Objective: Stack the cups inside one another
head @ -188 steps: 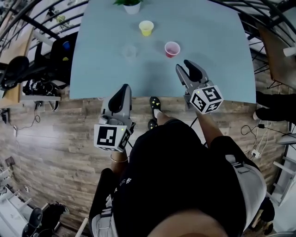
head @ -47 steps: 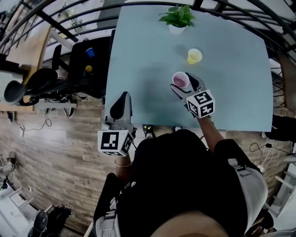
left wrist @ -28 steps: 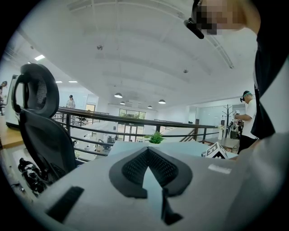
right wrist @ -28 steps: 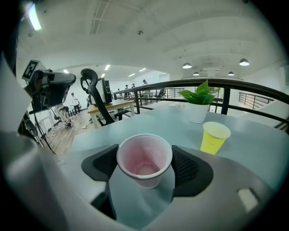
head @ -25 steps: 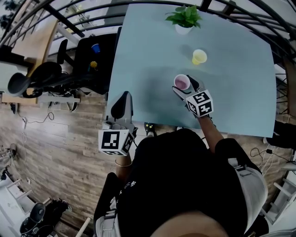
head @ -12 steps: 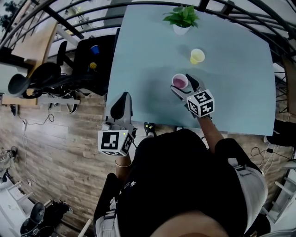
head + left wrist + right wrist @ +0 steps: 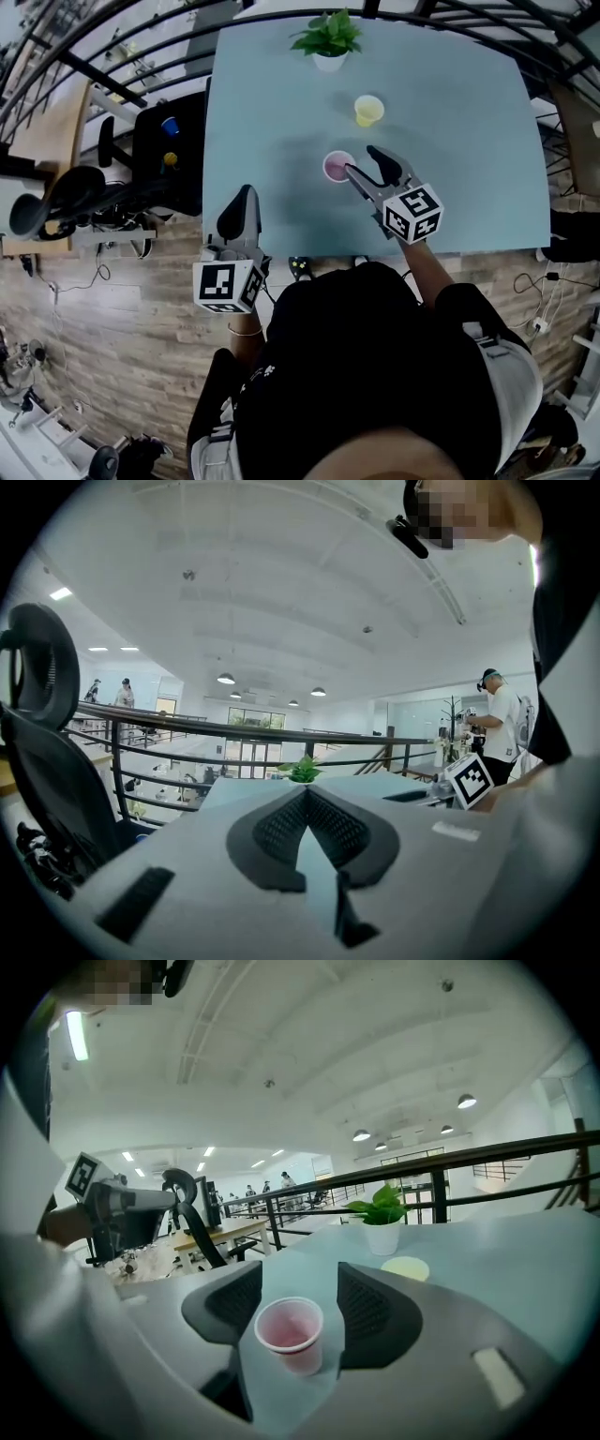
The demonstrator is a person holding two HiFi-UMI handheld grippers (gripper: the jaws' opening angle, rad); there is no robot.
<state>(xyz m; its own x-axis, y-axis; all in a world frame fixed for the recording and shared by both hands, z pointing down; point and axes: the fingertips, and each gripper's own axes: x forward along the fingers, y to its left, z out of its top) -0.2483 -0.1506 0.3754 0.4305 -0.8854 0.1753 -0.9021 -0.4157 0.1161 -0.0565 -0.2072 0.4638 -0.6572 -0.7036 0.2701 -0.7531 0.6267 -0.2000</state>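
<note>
Right fingers (image 7: 364,1309) are straddling the pink cup (image 7: 291,1333), spread — lining up a pickup for the yellow cup (image 7: 405,1267) beyond; left gripper (image 7: 307,797) idling clenched.

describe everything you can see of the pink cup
The pink cup is a small, translucent, plastic-looking tumbler with a pale rolled rim, narrowing toward its base. It stands upright, mouth up, on the light blue table and looks empty. It sits between the open jaws of the right gripper, with a clear gap to one pad; whether the other pad touches it cannot be told. The yellow cup stands apart, farther back.
</note>
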